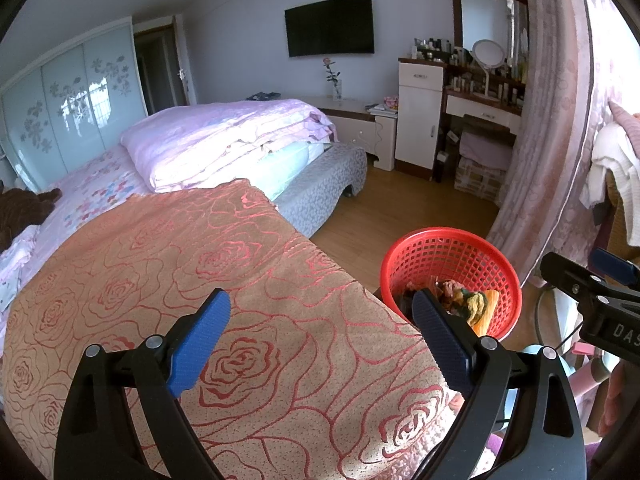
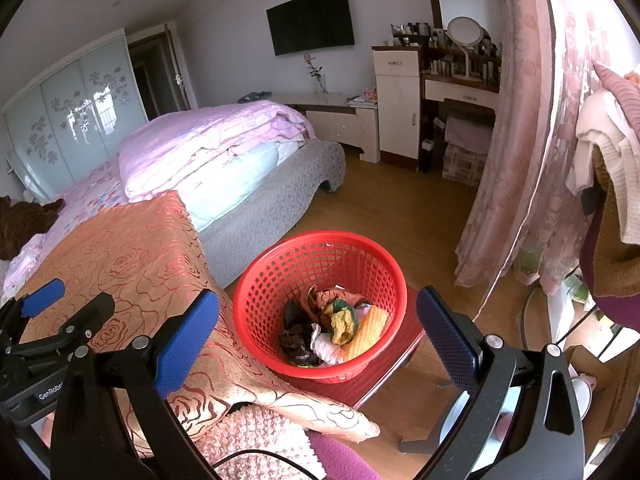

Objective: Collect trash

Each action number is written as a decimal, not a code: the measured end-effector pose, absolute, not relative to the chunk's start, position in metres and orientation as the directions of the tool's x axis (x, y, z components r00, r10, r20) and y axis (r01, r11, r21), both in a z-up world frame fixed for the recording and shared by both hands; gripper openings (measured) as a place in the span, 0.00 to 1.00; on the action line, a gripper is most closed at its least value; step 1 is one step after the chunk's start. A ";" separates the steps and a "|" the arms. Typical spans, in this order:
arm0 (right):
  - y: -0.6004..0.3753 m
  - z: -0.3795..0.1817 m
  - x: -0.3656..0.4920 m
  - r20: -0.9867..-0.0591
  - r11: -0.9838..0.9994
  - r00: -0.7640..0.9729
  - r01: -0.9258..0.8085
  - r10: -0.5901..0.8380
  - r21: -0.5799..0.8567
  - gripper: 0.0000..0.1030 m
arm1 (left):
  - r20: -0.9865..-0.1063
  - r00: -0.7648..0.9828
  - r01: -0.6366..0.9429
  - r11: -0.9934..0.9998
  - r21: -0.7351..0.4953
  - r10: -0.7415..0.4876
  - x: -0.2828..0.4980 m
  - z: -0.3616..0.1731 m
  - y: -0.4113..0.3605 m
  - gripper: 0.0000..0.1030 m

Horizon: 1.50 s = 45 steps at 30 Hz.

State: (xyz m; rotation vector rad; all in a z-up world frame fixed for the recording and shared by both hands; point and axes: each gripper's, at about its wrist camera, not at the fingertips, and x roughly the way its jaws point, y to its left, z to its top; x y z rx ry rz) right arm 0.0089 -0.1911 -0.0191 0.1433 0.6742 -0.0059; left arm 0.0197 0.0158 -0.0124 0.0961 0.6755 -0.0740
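Both tools are wide open and carry nothing: your left gripper (image 1: 320, 344) hovers over the rose-patterned cloth (image 1: 180, 280), your right gripper (image 2: 320, 340) sits directly above the red basket (image 2: 256, 280).

The trash (image 2: 332, 328) is already in the basket, straight ahead of and just below the right fingers: crumpled dark wrapper, white paper, a yellow-green wad, an orange ribbed piece. I see no loose trash on the cloth ahead of the left tool, so the task looks close to done.

If you drop anything more, release from dead centre over the rim and stay high; the mesh basket looks light and would tip if clipped.

Basket stands on a red stool (image 2: 360, 384), just right of the cloth's edge. Beyond the tools: bed (image 1: 224, 140), wood floor (image 2: 400, 208), wall TV (image 1: 330, 26), dressing table (image 1: 480, 104), pink curtain (image 2: 532, 120) to the right.
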 end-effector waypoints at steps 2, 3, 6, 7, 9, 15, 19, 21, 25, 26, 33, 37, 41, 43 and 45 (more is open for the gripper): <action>-0.191 -0.019 0.009 -0.623 0.990 0.781 0.052 0.041 0.130 0.93 | -0.628 0.777 0.099 0.993 0.065 -0.036 0.020 -0.013 0.016 0.86; -0.191 -0.019 0.009 -0.623 0.990 0.781 0.052 0.041 0.131 0.93 | -0.628 0.777 0.099 0.993 0.063 -0.038 0.020 -0.012 0.016 0.86; -0.192 -0.018 0.009 -0.624 0.990 0.780 0.053 0.041 0.132 0.93 | -0.629 0.777 0.100 0.993 0.062 -0.039 0.019 -0.014 0.016 0.86; -0.191 -0.019 0.009 -0.625 0.990 0.780 0.052 0.042 0.132 0.93 | -0.629 0.776 0.101 0.993 0.061 -0.040 0.019 -0.014 0.017 0.86; -0.192 -0.018 0.010 -0.625 0.990 0.780 0.053 0.042 0.132 0.93 | -0.630 0.776 0.102 0.993 0.061 -0.041 0.019 -0.014 0.016 0.86; -0.193 -0.017 0.010 -0.625 0.990 0.780 0.052 0.043 0.133 0.93 | -0.631 0.775 0.103 0.993 0.063 -0.040 0.018 -0.017 0.016 0.86; -0.192 -0.017 0.010 -0.626 0.990 0.778 0.053 0.043 0.134 0.93 | -0.631 0.774 0.104 0.993 0.063 -0.041 0.018 -0.017 0.015 0.86; -0.193 -0.016 0.011 -0.626 0.990 0.778 0.052 0.043 0.133 0.93 | -0.633 0.773 0.107 0.992 0.064 -0.043 0.018 -0.019 0.015 0.86; -0.193 -0.016 0.011 -0.626 0.990 0.778 0.053 0.043 0.133 0.93 | -0.638 0.769 0.114 0.992 0.058 -0.051 0.017 -0.021 0.014 0.86; -0.194 -0.016 0.011 -0.627 0.990 0.778 0.053 0.043 0.134 0.93 | -0.639 0.768 0.116 0.992 0.055 -0.054 0.017 -0.021 0.015 0.86; -0.195 -0.015 0.012 -0.628 0.990 0.777 0.053 0.043 0.134 0.93 | -0.641 0.765 0.127 0.990 0.053 -0.063 0.017 -0.021 0.014 0.86; -0.194 -0.016 0.011 -0.629 0.989 0.776 0.055 0.042 0.134 0.93 | -0.636 0.768 0.134 0.990 0.049 -0.073 0.015 -0.021 0.014 0.86; -0.194 -0.017 0.010 -0.632 0.989 0.774 0.060 0.038 0.133 0.93 | -0.629 0.773 0.149 0.988 0.045 -0.088 0.012 -0.020 0.013 0.86; -0.192 -0.019 0.008 -0.635 0.989 0.771 0.064 0.035 0.132 0.93 | -0.633 0.769 0.150 0.988 0.040 -0.091 0.013 -0.021 0.014 0.86; -0.189 -0.022 0.004 -0.640 0.989 0.768 0.067 0.031 0.128 0.93 | -0.643 0.760 0.143 0.989 0.026 -0.093 0.014 -0.020 0.016 0.86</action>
